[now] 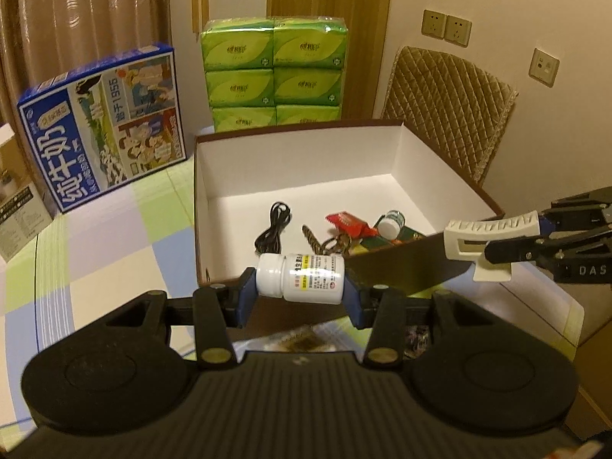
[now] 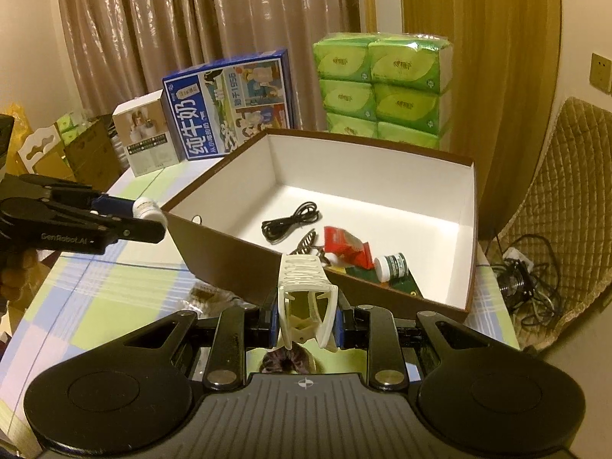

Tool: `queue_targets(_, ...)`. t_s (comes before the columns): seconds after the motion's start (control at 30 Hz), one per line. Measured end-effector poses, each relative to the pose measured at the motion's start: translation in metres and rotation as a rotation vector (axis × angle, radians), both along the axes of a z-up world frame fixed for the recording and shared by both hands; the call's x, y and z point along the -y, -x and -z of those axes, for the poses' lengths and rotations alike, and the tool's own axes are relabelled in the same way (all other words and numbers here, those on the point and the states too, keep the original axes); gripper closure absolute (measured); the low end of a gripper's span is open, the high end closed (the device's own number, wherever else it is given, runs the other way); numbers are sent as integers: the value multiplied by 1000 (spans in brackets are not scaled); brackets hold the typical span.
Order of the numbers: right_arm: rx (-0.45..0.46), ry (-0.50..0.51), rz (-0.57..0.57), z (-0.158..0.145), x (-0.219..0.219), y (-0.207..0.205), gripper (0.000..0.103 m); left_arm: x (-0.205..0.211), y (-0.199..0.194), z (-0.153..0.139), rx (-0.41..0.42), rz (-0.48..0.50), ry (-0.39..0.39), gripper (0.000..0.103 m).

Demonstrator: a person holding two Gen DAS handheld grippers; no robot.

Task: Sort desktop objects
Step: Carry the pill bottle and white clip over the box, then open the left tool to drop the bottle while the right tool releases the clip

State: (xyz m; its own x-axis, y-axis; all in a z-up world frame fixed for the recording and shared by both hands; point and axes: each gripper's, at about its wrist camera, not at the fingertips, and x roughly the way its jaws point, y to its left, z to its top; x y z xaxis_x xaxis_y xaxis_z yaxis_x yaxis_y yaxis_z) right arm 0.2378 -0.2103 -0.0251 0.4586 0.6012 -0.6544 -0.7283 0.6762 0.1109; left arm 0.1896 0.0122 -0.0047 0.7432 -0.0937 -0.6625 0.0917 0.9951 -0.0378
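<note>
1. Left wrist view is showing the left tongs (image 1: 300, 290) pinching a white pill bottle (image 1: 300, 277) sideways between their blue pads, cap toward the left, just in front of the near wall of the box (image 1: 390, 264).
2. Right wrist view is showing the right tongs (image 2: 306, 323) pressing together on a white hair clip (image 2: 306, 294), its toothed end pointing forward toward the box's near wall.
3. Both tongs are hovering above the checked counter (image 1: 114, 237), each held thing clear of the cloth.
4. Inside the brown box with its white lining, a black cable (image 2: 290, 222) is lying near the middle, apart from the rest.
5. A red packet (image 2: 346, 246), a set of keys (image 1: 325, 243) and a small green jar with a white lid (image 2: 392, 266) are clustering toward the near right corner, on top of a green flat item I cannot identify.
6. Behind the box, a blue milk carton (image 1: 103, 126) and a stack of green tissue packs (image 1: 273, 72) are standing at the counter's far edge.
7. A dark hair scrunchie (image 2: 288, 361) is lying on the counter below the right tongs.
</note>
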Motion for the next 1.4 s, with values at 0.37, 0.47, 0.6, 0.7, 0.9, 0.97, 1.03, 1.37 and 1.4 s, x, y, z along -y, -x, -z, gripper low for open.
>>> queue_targets(0.37,79,-50,-2,-23,-9,-28,80,5,-46,-11,24,3,-8,61)
queue_targets(0.47,94,-59,7,-25,-13,-41,80,6,-63,-9,10,6,-7,61)
queue_targets(0.6,85,-56,6,-20,-18,-61,80,5,-89,3,-44,7,-17,61)
queue_targets(0.7,64,-28,3,-9,-24,-77,80,1,-105,17,-102,0,-19,61)
queue_targets(0.9,9,12,5,17,-31,-97,80,-1,-132,52,-248,-17,-37,61)
queue_targets(0.97,-21,20,1,25,-33,-103,80,-1,-140,60,-289,-22,-45,61)
queue_targets(1.03,-46,28,-5,32,-36,-108,80,-1,-147,67,-326,-22,-40,61)
queue_targets(1.37,-118,66,-54,46,-44,-130,80,3,-164,88,-475,-22,-68,61)
queue_targets(1.4,-125,69,-59,46,-44,-131,80,2,-165,89,-486,-27,-64,62)
